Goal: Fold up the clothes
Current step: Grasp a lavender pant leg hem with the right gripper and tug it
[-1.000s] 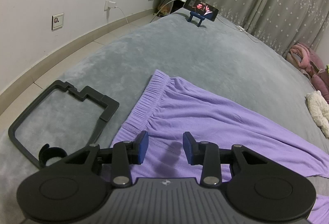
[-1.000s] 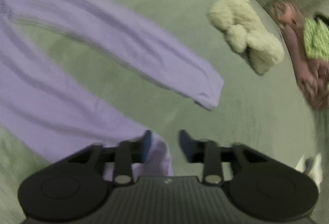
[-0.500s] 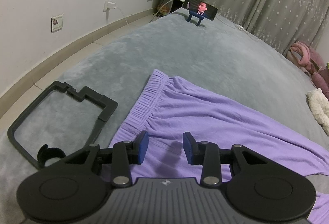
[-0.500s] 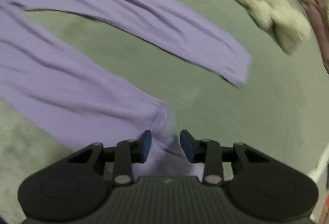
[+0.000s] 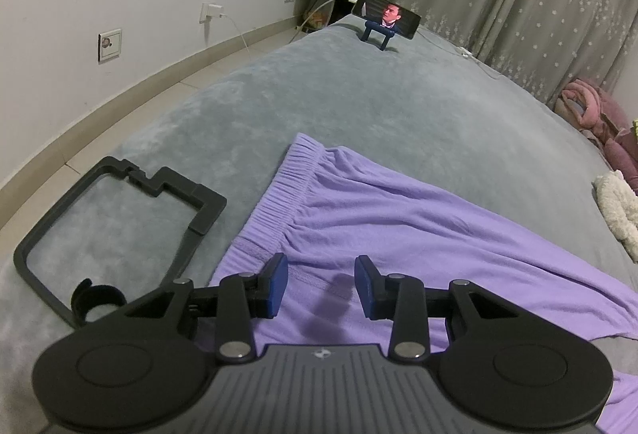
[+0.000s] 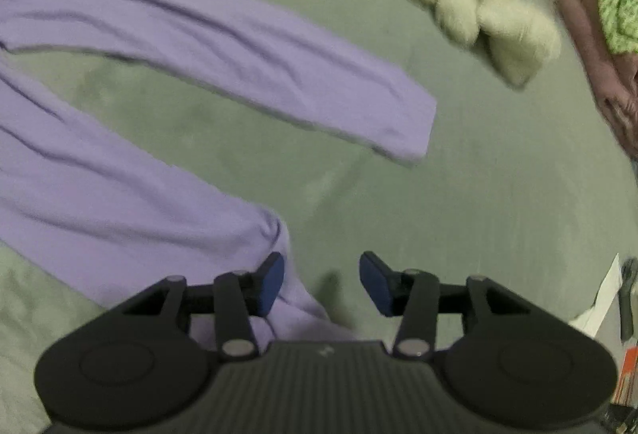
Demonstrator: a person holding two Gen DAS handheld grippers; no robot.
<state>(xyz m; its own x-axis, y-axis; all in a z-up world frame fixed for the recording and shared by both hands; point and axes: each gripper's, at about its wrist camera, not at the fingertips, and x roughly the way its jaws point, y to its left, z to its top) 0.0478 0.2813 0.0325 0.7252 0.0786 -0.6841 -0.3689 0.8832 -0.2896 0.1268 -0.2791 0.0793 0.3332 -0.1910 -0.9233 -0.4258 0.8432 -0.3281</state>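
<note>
Over the trousers [image 5: 398,218], near the waistband [image 5: 287,182], the left gripper [image 5: 321,286] hangs with its jaws apart and nothing between them, cloth lying flat beneath. Down at the other end, the right gripper [image 6: 322,280] points steeply at the bed [image 6: 478,194], jaws opening, and the gap shows only grey cover; its left pad [image 6: 271,282] sits just over the near leg's [image 6: 139,202] bunched cuff. Neither tool grips anything.

The trousers lie spread, legs splayed apart, the far leg [image 6: 239,47] well clear of the near one. My read: this is the set-up for the first fold, legs not yet brought together. Next move calls for the right gripper to shift onto that cuff and pinch it, then carry it toward the far leg, while the left takes the waistband corner.

Room around the trousers: a black frame [image 5: 115,230] sits just beyond the waistband, so little slack there. A fluffy cream item [image 6: 478,11] lies past the far cuff, pink clothes [image 6: 606,83] farther still. Between the legs, open bed.
</note>
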